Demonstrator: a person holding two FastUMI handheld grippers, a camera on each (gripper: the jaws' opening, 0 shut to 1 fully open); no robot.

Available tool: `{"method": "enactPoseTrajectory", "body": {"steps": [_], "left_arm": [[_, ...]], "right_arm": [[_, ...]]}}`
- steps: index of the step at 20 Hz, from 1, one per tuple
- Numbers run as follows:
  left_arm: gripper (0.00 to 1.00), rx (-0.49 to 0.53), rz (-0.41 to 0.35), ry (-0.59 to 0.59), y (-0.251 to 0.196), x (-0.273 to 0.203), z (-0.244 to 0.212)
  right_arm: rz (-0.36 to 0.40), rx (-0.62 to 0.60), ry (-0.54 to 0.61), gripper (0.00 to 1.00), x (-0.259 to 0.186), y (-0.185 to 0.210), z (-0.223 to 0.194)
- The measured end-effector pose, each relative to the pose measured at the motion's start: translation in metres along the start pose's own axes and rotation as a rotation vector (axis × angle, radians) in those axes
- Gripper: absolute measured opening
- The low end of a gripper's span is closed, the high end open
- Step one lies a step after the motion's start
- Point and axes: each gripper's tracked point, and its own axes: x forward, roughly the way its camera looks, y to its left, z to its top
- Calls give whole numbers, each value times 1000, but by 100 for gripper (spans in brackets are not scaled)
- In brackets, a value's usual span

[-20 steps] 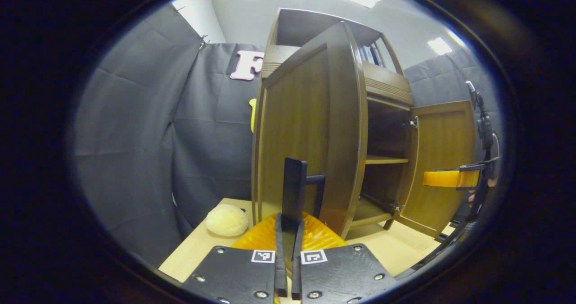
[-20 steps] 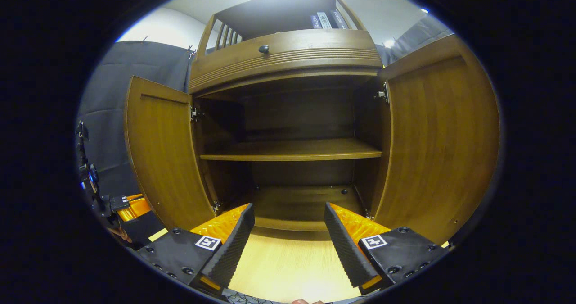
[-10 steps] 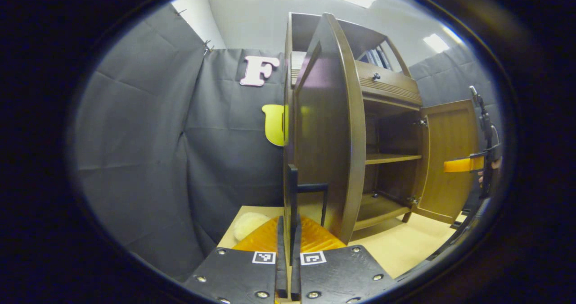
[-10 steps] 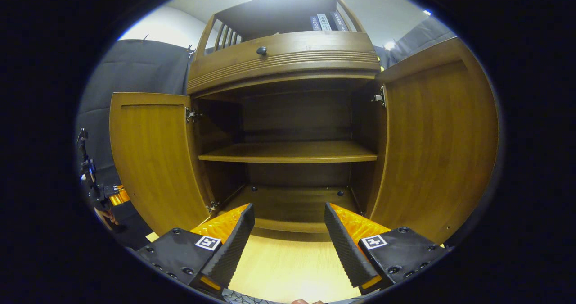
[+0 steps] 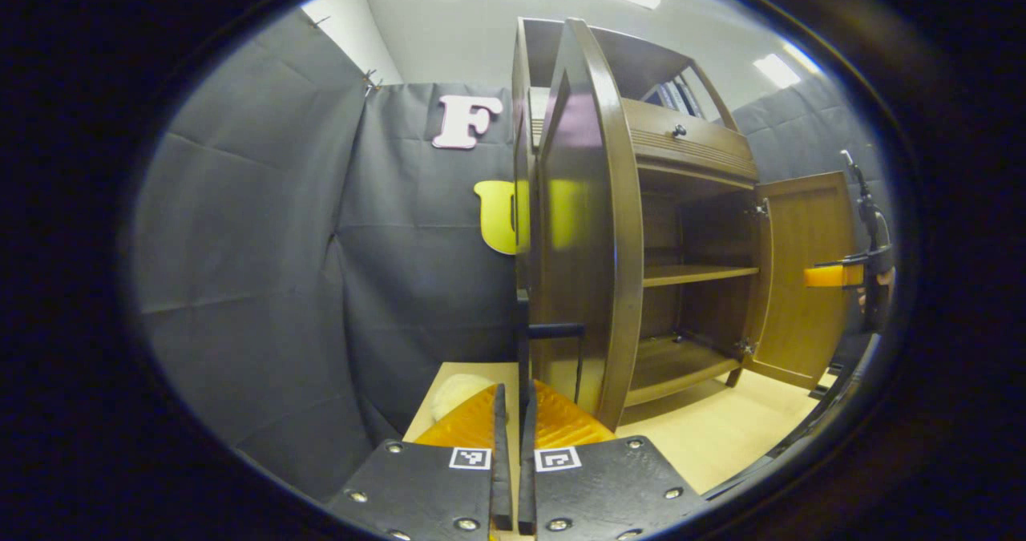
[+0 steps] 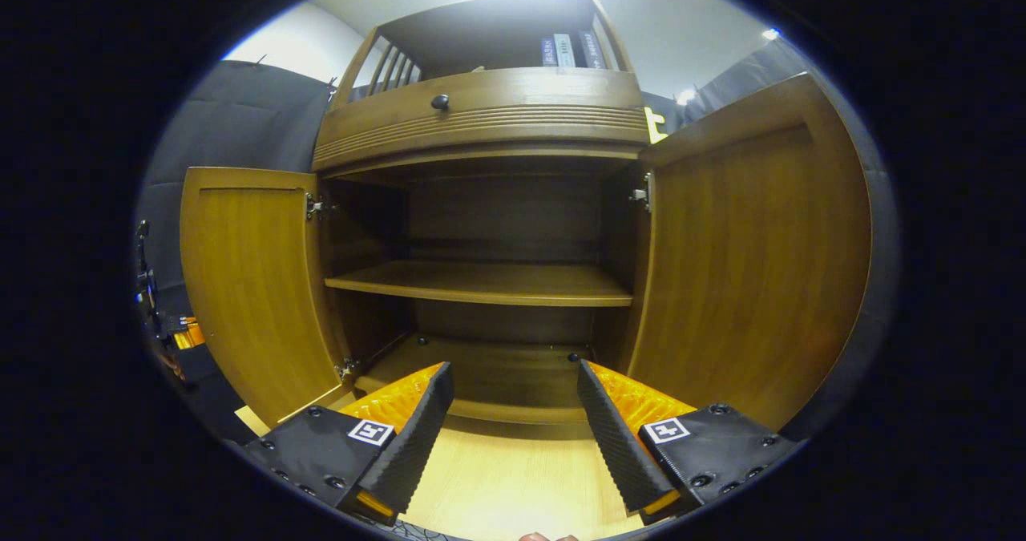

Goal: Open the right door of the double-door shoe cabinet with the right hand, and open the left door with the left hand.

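No legible text, brand or number anywhere. Spines of the books (image 6: 567, 49) atop the shoe cabinet (image 6: 481, 116) carry printing too small and blurred to read. Small square black-and-white coded markers (image 5: 513, 458) on the left tool's plates, and on the right tool's plates; no words.

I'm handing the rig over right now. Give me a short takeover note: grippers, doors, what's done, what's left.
Left gripper: jaws shut on the left door's handle, holding the left door swung wide open, edge-on in the left gripper view.
Right gripper: jaws open, holding nothing, facing the cabinet interior.
Right door: wide open. The shelf looks bare.
Done: both doors are open.
Left: probably just release the handle and back the left gripper away.
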Motion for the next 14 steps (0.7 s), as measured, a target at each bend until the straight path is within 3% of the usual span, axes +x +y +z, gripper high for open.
{"method": "enactPoseTrajectory", "body": {"steps": [6,10,14], "left_arm": [[5,-25,160,-43,16,-63,37],[5,-44,191,-88,3,-97,76],[7,-61,190,-96,-32,-117,83]], "right_arm": [[-66,9,-8,92,-4,-31,1],[-81,36,-8,93,-7,-37,3],[-80,36,-5,93,-14,-38,2]]}}
